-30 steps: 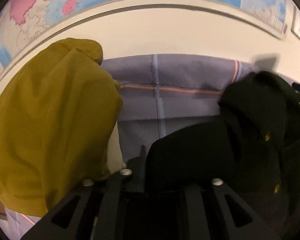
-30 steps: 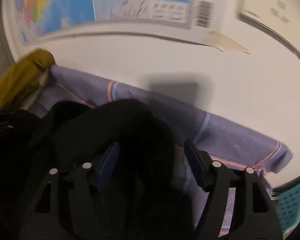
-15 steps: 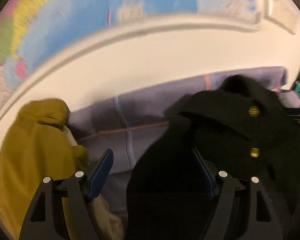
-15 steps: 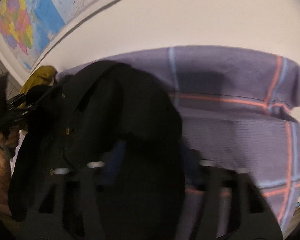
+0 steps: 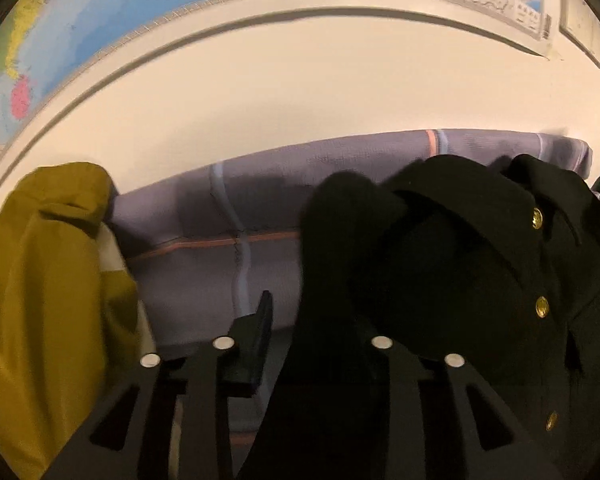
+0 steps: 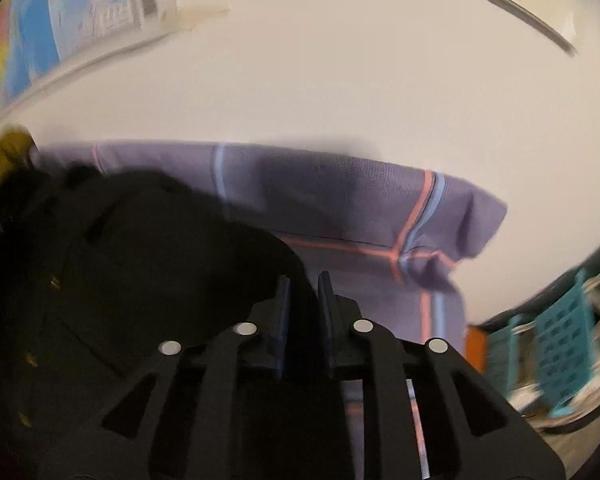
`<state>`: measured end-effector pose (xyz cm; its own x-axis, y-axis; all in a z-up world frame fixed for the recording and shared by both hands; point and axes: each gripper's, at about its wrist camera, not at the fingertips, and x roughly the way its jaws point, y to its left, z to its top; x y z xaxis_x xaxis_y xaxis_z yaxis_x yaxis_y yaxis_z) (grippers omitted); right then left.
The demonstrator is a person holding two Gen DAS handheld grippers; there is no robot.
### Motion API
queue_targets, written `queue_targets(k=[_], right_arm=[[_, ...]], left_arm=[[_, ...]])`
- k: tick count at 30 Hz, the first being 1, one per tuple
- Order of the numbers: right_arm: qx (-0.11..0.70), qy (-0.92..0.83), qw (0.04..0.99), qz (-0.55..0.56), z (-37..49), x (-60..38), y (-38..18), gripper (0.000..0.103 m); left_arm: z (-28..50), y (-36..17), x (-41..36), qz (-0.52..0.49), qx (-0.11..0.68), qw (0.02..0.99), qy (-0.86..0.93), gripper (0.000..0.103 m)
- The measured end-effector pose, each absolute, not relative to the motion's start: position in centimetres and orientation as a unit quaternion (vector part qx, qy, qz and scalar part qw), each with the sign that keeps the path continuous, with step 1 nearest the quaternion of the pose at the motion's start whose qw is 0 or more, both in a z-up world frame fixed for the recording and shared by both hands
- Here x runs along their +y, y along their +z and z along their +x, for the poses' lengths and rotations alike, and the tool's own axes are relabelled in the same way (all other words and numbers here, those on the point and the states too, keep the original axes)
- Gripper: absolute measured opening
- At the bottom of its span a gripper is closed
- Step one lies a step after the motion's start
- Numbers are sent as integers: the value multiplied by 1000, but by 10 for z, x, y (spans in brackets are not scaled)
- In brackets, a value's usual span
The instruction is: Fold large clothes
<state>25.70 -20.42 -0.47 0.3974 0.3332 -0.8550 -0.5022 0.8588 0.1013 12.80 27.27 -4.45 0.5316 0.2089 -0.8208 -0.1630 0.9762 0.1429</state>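
A black coat (image 5: pixel 460 260) with gold buttons lies on a purple plaid cloth (image 5: pixel 220 208). One thick fold of it runs down between the jaws of my left gripper (image 5: pixel 304 320). Those jaws are closing. The left finger (image 5: pixel 260 320) stands clear of the fabric and the other is buried under it. In the right wrist view the black coat (image 6: pixel 160 260) fills the left side. My right gripper (image 6: pixel 304 304) has its two fingers close together with black fabric pinched between them, and its jaws are starting to open.
A mustard-yellow garment (image 5: pixel 40 280) is heaped at the left end of the purple cloth (image 6: pixel 340 200). A teal plastic basket (image 6: pixel 560 340) stands past the cloth's right end. A white wall with a map (image 5: pixel 100 20) is right behind.
My left gripper shifted right from the yellow garment, opened wide, then narrowed around the black fold. My right gripper's wide jaws came together on black fabric and swung toward the cloth's right end.
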Motion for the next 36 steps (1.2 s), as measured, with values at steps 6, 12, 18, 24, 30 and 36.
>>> queue_targets(k=[6, 12, 18, 24, 30, 36], right_arm=[[461, 279, 840, -66, 193, -274, 42, 71], [502, 268, 822, -38, 100, -349, 41, 80], [523, 275, 805, -58, 15, -381, 31, 82], [534, 280, 797, -29, 14, -384, 24, 6], [459, 214, 858, 87, 66, -450, 107, 5], [462, 238, 850, 86, 102, -423, 150, 6]], left_arm=[[69, -10, 269, 57, 429, 899, 72, 53], [16, -11, 254, 46, 426, 903, 17, 59], [0, -26, 236, 49, 434, 900, 5, 60], [-8, -34, 227, 52, 442, 896, -1, 65], [-20, -30, 229, 54, 435, 899, 5, 65], [-19, -29, 238, 45, 432, 901, 4, 66]])
